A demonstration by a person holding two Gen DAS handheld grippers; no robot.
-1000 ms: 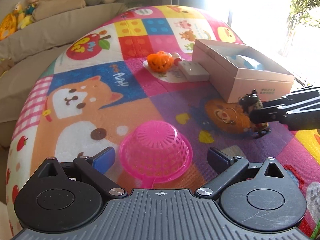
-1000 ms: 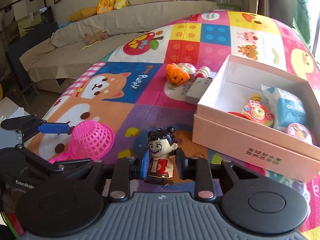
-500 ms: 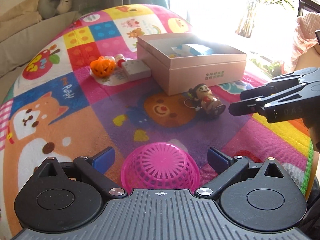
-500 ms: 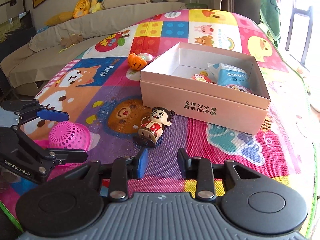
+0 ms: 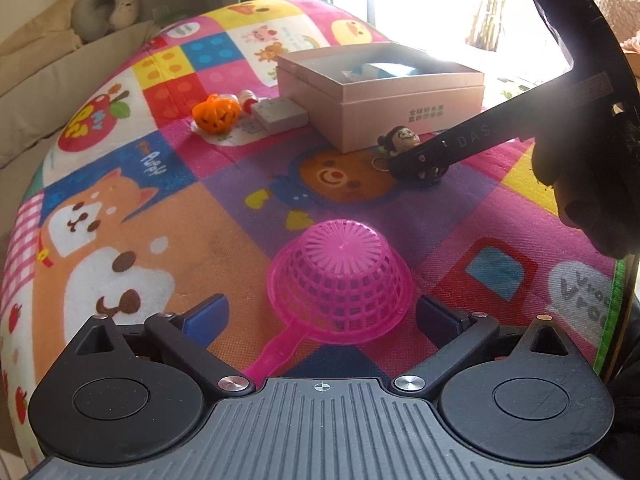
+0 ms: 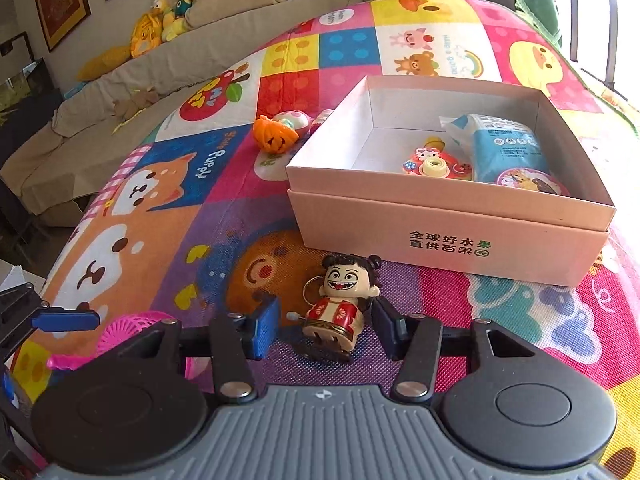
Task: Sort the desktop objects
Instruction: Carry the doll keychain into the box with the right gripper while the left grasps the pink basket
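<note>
Only our right wrist view shows inside the pink box, while before it the doll figurine lies head toward the box between our right gripper's spread fingers, and our left gripper gapes around the overturned pink strainer.

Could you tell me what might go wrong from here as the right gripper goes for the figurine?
The figurine leans between the open right gripper fingers, so closing could tip it or pinch its keyring. It sits close to the box, so a low lift might catch the wall.
</note>
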